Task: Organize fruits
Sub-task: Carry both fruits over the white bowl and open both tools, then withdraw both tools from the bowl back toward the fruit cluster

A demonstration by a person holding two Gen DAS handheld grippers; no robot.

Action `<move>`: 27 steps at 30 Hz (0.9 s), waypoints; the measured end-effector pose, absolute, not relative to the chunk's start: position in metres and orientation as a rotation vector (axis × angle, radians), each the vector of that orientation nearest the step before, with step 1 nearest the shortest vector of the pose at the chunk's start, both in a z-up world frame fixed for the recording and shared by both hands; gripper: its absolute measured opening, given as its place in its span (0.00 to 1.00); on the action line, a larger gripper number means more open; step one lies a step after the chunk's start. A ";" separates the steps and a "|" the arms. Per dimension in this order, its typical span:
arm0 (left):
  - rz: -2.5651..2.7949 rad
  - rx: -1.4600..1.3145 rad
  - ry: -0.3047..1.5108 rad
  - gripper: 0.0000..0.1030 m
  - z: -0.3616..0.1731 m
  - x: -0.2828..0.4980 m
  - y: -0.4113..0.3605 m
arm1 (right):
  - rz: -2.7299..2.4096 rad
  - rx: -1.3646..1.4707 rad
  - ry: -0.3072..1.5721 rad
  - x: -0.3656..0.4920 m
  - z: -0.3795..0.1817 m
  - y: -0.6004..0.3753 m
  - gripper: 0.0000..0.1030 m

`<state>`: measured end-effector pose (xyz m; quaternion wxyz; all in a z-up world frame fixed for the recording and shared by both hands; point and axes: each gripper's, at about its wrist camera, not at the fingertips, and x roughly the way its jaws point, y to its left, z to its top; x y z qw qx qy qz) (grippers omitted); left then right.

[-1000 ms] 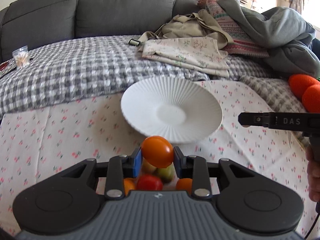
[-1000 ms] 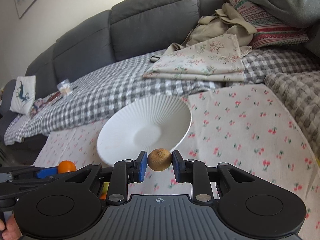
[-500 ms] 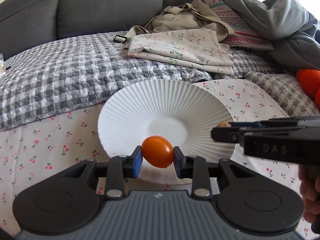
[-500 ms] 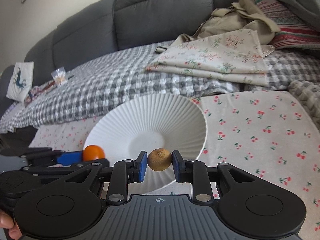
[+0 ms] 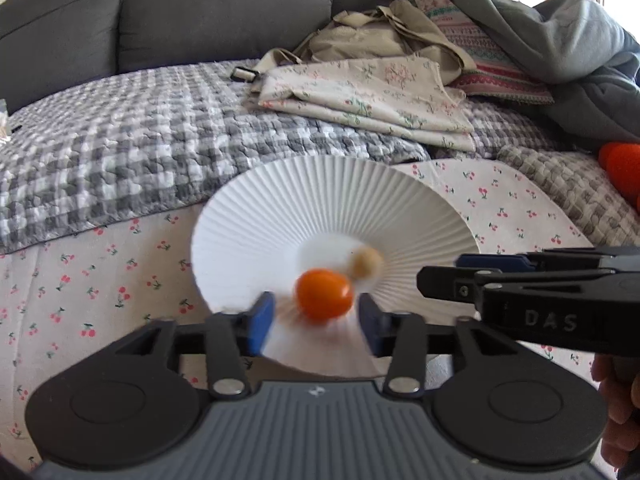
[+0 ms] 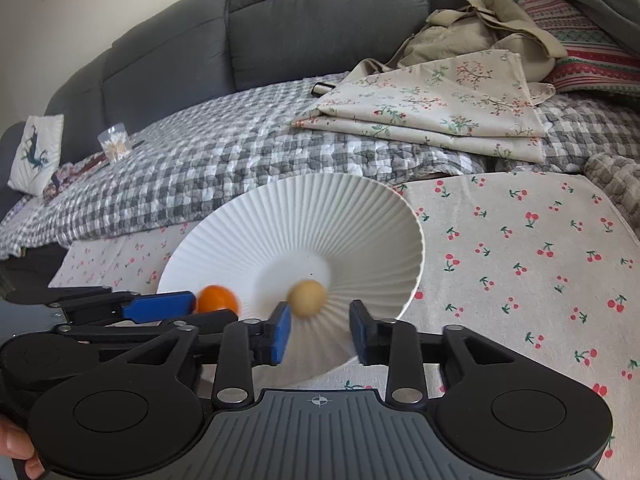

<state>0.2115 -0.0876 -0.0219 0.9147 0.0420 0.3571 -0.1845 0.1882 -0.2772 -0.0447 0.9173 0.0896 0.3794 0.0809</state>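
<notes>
A white ribbed bowl (image 5: 280,208) sits on the cherry-print cloth; it also shows in the right wrist view (image 6: 320,216). My left gripper (image 5: 316,320) is open over the bowl's near rim. An orange tomato (image 5: 324,294), blurred, is loose between its fingers and falling into the bowl. My right gripper (image 6: 320,332) is open over the near rim too. A small brown fruit (image 6: 307,298), blurred, drops free of it; it also shows in the left wrist view (image 5: 366,262). The tomato shows in the right wrist view (image 6: 218,299) beside the left gripper's blue pads (image 6: 158,305).
A grey checked blanket (image 5: 120,140) lies behind the bowl, with folded floral cloth (image 5: 360,96) and clothes on the grey sofa (image 5: 200,8). Orange knitted items (image 5: 622,164) sit at the far right. A plastic cup (image 6: 114,144) stands far left.
Both grippers have opened above the bowl. The orange tomato and the brown fruit have left the fingers and are dropping into the bowl.
</notes>
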 end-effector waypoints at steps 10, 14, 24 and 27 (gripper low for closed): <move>-0.324 0.012 0.727 0.66 0.000 0.189 -0.057 | 0.136 0.227 0.743 0.161 -0.021 -0.281 0.74; -0.300 -0.021 0.719 0.70 0.011 0.176 -0.044 | 0.133 0.249 0.714 0.145 -0.007 -0.282 0.85; -0.237 -0.065 0.721 0.80 0.027 0.142 -0.016 | 0.143 0.231 0.668 0.101 0.024 -0.268 1.00; -0.232 -0.057 0.711 0.85 0.030 0.132 -0.011 | 0.155 0.250 0.660 0.088 0.031 -0.266 1.00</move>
